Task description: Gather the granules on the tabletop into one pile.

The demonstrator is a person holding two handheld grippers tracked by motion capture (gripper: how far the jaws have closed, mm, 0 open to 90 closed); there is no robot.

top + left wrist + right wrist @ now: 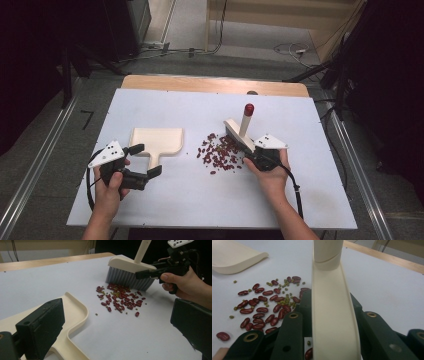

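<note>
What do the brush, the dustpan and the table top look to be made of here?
Brush: cream back and handle look like smooth matte moulded plastic; pale grey bristles look synthetic, though fine detail is soft. Dustpan: same cream plastic look, with a rounded moulded rim. Table top: a flat matte white sheet, over a wood-coloured board showing at the far edge.

Left gripper (141, 161), held in the left hand (111, 182) at the near left of the table, points rightward with its jaws standing wide apart and nothing between them. Right gripper (248, 156), held in the right hand (270, 172) at the near right, points away and leftward, its jaws clamped tight. Both forearms enter from the bottom edge.
</note>
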